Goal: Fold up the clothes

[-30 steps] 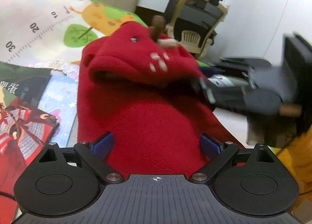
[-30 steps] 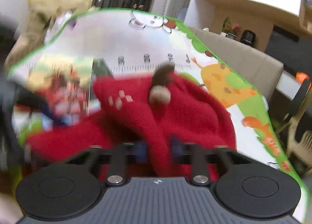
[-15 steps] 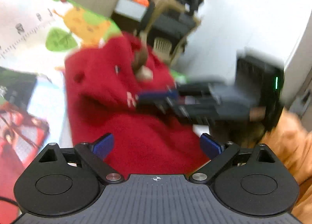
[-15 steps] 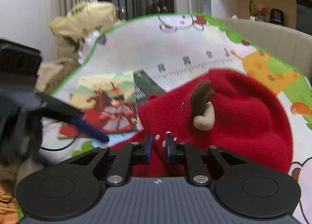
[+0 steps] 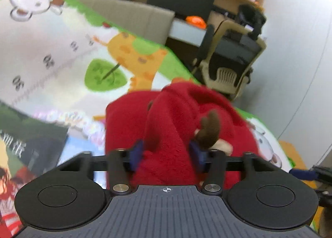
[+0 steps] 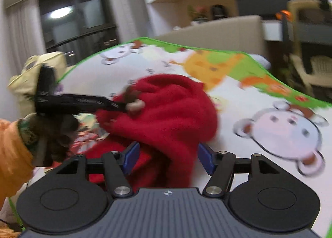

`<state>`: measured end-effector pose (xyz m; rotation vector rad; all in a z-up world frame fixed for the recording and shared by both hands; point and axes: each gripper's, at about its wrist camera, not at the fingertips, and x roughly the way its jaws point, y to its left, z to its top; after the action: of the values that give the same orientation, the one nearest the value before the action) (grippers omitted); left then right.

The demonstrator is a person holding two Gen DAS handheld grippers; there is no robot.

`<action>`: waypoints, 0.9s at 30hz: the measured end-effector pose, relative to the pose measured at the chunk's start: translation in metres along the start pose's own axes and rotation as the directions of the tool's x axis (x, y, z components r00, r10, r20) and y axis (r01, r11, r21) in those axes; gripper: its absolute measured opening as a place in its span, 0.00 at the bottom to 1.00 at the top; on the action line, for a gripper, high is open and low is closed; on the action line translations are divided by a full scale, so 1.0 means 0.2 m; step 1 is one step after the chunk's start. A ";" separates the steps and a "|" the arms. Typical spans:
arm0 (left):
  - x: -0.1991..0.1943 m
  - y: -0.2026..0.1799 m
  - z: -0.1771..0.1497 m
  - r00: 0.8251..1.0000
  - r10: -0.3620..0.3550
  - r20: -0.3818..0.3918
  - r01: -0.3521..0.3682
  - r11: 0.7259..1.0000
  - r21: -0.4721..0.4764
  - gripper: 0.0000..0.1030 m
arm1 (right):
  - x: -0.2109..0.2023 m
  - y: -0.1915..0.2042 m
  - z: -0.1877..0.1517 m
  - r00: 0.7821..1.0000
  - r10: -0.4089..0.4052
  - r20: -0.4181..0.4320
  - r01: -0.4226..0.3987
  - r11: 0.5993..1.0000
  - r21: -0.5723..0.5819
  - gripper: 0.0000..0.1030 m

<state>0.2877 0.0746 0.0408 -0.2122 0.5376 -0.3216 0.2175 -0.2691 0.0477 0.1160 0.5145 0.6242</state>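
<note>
I see red fleece garment bunched on play mat | left claw pinching its fold | right claw spread wide around fleece | posters alongside

The play mat carries a printed ruler scale running up and away to the left of the left jaws; along it the numbers 30 and 20 can be read, turned sideways, while the next figures farther along are too blurred to make out. On the dark printed sheet low to the left of the same jaws stand large pale characters, not legible. In the right wrist view nothing can be read.
</note>
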 end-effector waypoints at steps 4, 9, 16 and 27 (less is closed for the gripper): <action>-0.09 -0.06 0.06 0.997 0.043 0.062 -0.049 0.994 0.095 0.18 | 0.01 0.03 0.02 0.998 0.065 0.007 -0.065 0.997 0.032 0.61; 0.00 0.02 -0.06 0.983 0.184 -0.020 -0.179 0.973 0.145 0.29 | 0.17 0.17 -0.06 0.981 0.173 -0.083 -0.168 0.984 0.056 0.61; -0.03 0.14 -0.13 0.987 0.153 -0.047 -0.151 0.988 0.039 0.59 | 0.30 0.16 -0.16 0.971 0.157 -0.179 -0.132 0.980 0.148 0.44; 0.00 0.12 -0.11 0.992 0.109 -0.063 -0.108 0.994 0.011 0.81 | 0.23 0.10 -0.17 0.990 0.009 -0.139 -0.003 0.999 0.046 0.22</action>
<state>0.2820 0.0955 0.0159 -0.1648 0.6084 -0.2253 0.2218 -0.2275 0.0047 0.1172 0.6642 0.6291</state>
